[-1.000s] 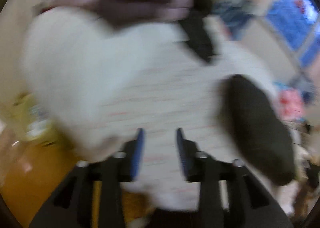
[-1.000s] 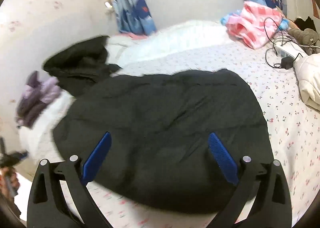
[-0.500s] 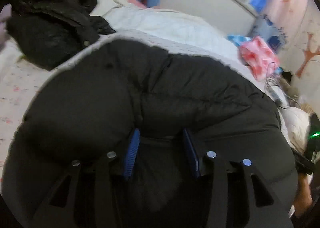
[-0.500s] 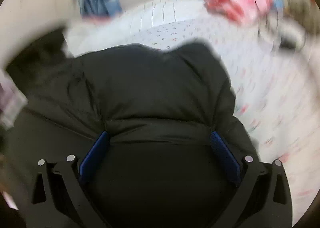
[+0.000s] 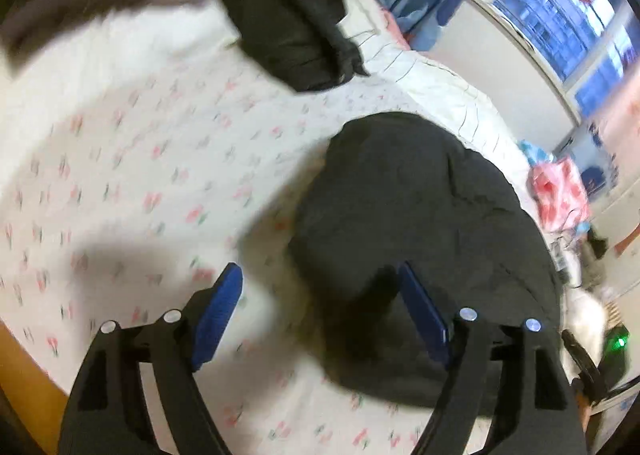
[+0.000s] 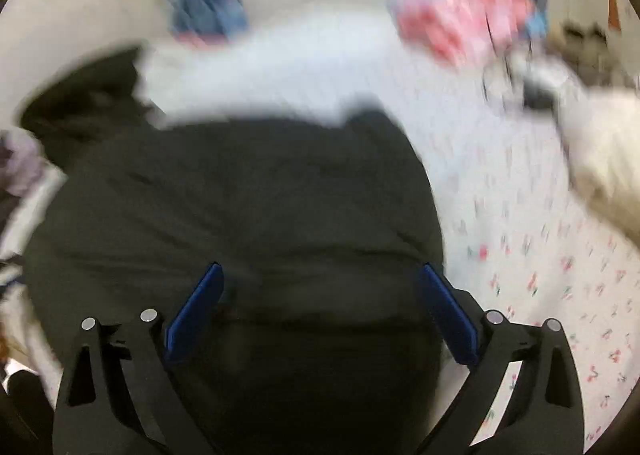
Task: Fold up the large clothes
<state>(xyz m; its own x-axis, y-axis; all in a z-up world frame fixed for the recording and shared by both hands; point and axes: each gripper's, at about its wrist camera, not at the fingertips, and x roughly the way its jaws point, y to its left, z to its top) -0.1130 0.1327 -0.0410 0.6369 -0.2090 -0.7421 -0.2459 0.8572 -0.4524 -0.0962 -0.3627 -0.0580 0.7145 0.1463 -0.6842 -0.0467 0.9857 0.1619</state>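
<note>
- Half a second earlier the left gripper [image 5: 320, 295] had its fingers close together on a fold of the jacket [image 5: 420, 223]; it had since released and swung left, so the left finger stood over bare sheet [image 5: 132, 175] and the right finger over the jacket's near-left edge.
- Left gripper: released, jaws wide apart, nothing between them.
- Right gripper [image 6: 320, 295]: released as before, jaws wide apart above the jacket's [image 6: 240, 195] near part; whether the pads touched the fabric could not be told, as this view was blurred.
- Jacket position: lying on the bed as a compact dark bundle, near edge towards the grippers, far edge close to the white quilt [image 5: 440, 95].
- Progress, as a judgement: the jacket appeared already folded at least once, since it showed a rounded, doubled outline and no sleeve was seen spread out. A final fold or some smoothing may have remained.
- Other items: a second dark garment [image 5: 296, 23] lay heaped far left on the bed, apparently unfolded; a red-patterned cloth [image 5: 560, 191] lay far right.
</note>
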